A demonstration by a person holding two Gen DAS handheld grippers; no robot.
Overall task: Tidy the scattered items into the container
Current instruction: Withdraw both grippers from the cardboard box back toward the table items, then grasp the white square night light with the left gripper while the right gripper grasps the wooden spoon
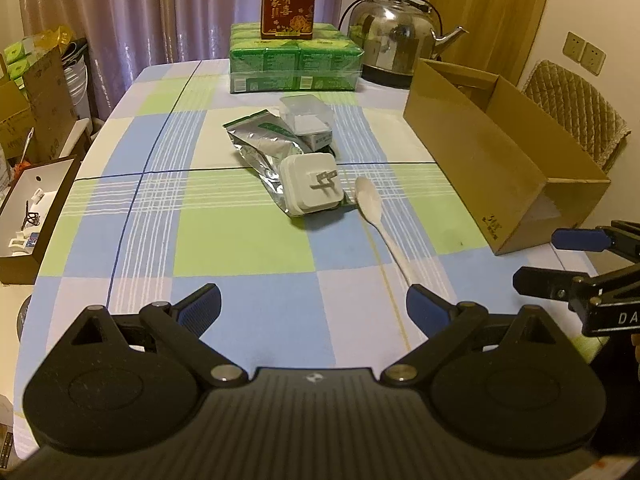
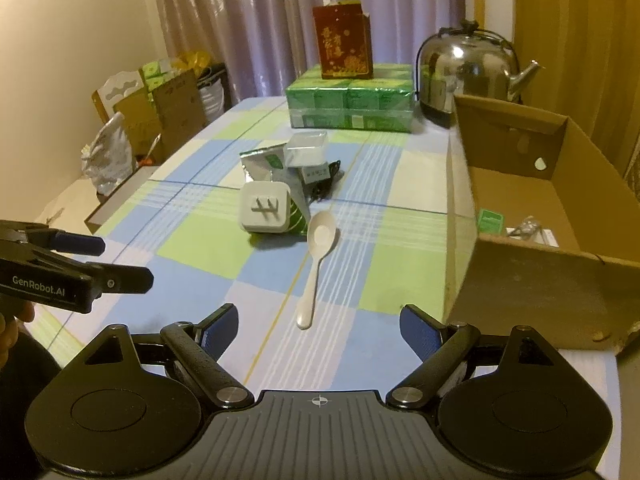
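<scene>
Grippers left (image 1: 313, 307), right (image 2: 319, 330) agape | smooth white spoon (image 2: 316, 258) | possibly plastic

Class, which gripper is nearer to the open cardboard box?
Right. The right gripper hovers just beside the cardboard box, at its near corner; the left gripper sits farther left, beyond the white spoon.

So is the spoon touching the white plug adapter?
Apart. In the right wrist view a strip of tablecloth and foil pouch shows between the spoon bowl and the adapter; the left wrist view shows the same gap.
</scene>
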